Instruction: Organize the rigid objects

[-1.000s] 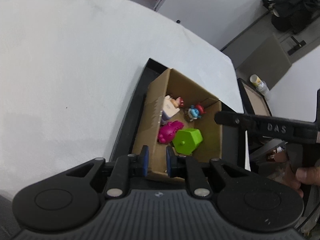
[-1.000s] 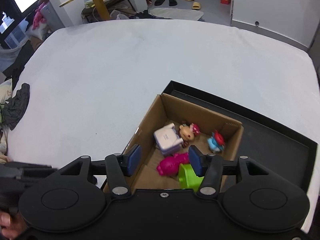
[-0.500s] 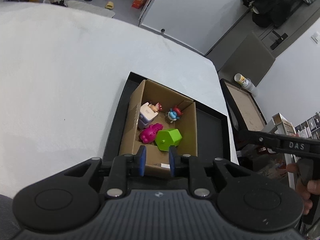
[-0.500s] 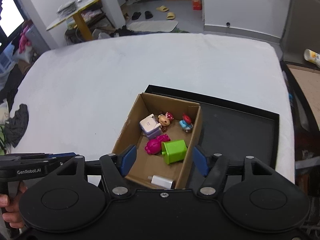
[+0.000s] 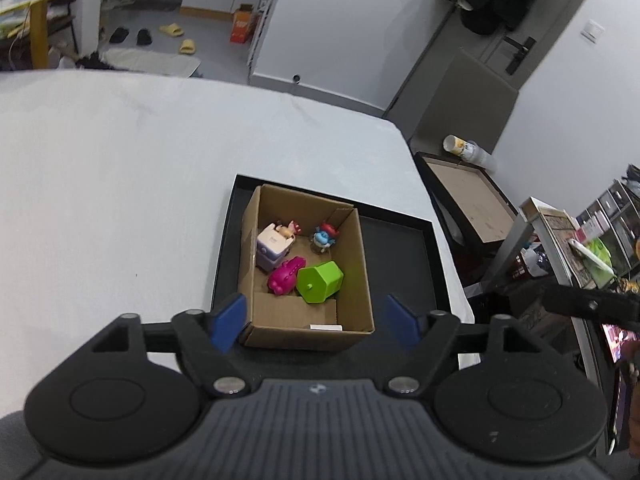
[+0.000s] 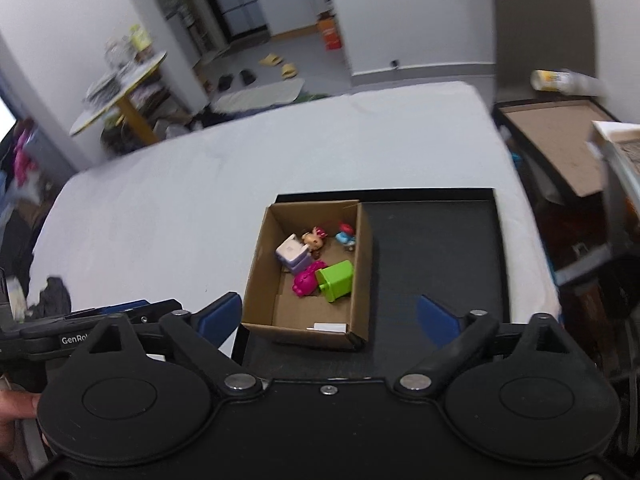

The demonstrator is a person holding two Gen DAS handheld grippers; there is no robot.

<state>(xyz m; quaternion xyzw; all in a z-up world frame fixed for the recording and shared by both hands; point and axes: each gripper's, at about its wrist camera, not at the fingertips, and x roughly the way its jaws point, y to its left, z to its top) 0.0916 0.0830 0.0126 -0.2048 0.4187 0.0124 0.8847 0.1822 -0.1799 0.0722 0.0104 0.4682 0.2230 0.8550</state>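
A cardboard box [image 5: 366, 276] [image 6: 258, 276] stands in the left part of a black tray [image 5: 404, 260] [image 6: 436, 248] on a white table. In it lie a green block [image 5: 320, 281] [image 6: 337, 280], a magenta toy [image 5: 284, 276] [image 6: 305, 282], a white-purple cube [image 5: 271, 249] [image 6: 293, 256], a pink-bow figure [image 5: 289, 230] [image 6: 315, 239], a blue-red figure [image 5: 325, 237] [image 6: 345, 235] and a small white item [image 5: 326, 327] [image 6: 330, 327]. My left gripper [image 5: 316, 320] is open and empty, high above the box's near side. My right gripper [image 6: 330, 314] is open and empty, also high above it.
The white table [image 5: 120, 184] [image 6: 168, 208] spreads left of the tray. A second tray with a brown board [image 5: 468, 200] [image 6: 560, 140] and shelves [image 5: 580, 248] stand to the right. A dark cloth [image 6: 52, 296] lies at the table's left edge.
Both grippers have risen and pulled back from the box, which looks smaller now. The left gripper's jaws went from nearly shut to wide open; the right jaws opened wider.
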